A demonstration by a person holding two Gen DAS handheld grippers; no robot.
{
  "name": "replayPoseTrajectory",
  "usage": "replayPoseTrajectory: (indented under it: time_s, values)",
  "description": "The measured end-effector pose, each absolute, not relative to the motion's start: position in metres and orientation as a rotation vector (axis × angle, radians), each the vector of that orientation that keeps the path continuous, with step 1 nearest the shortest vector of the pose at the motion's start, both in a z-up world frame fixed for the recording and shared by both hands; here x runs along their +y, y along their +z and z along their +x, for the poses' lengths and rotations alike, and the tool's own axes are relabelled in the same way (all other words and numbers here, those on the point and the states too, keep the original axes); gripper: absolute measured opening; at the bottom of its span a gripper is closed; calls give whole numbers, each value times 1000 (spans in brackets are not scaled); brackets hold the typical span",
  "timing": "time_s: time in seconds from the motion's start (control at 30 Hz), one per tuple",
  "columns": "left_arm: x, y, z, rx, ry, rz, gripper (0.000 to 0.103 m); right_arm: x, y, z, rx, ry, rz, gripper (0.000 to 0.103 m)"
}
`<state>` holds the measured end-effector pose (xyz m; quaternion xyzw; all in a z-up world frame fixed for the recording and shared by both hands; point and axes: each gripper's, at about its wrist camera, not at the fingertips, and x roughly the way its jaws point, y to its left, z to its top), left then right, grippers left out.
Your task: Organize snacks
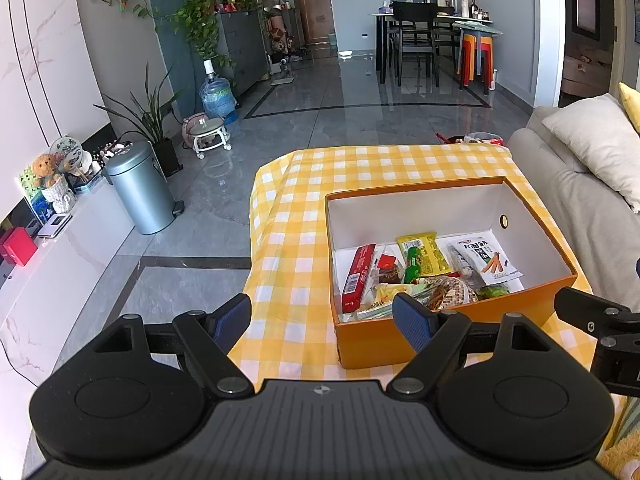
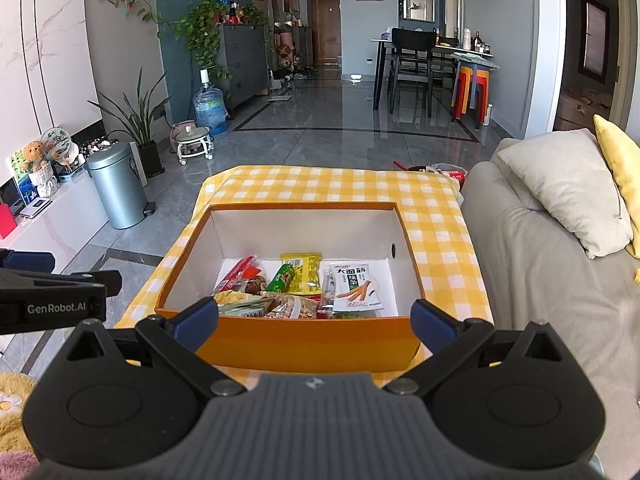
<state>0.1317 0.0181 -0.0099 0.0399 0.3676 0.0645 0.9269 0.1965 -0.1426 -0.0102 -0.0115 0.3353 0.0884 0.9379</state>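
Snacks [image 1: 424,270] lie heaped in the near half of an open orange box [image 1: 452,328] on the yellow checked tablecloth [image 1: 296,216], its far half bare white, likely so packets can be sorted across. From the left wrist view, the left gripper [image 1: 322,320] hangs back from the box's near left corner with its blue pads spread and nothing between them; the right pad covers part of the pile, and the right gripper shows only as a black bracket at the frame's right edge. From the right wrist view, the right gripper [image 2: 316,318] is centred on the near wall of the box [image 2: 312,340], fingers wide apart and empty, seemingly poised to reach in. The snacks [image 2: 296,288] overlap, so the lower packets are hard to identify; a white pouch [image 2: 354,286] with printed sticks lies clearest.
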Motion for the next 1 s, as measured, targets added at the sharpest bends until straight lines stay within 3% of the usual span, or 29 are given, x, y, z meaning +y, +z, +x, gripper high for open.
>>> replayPoseTrajectory:
  time_s: [1.0]
  values:
    - [18, -8, 122, 751, 129, 66, 94, -145, -14, 196, 721, 173, -4, 99]
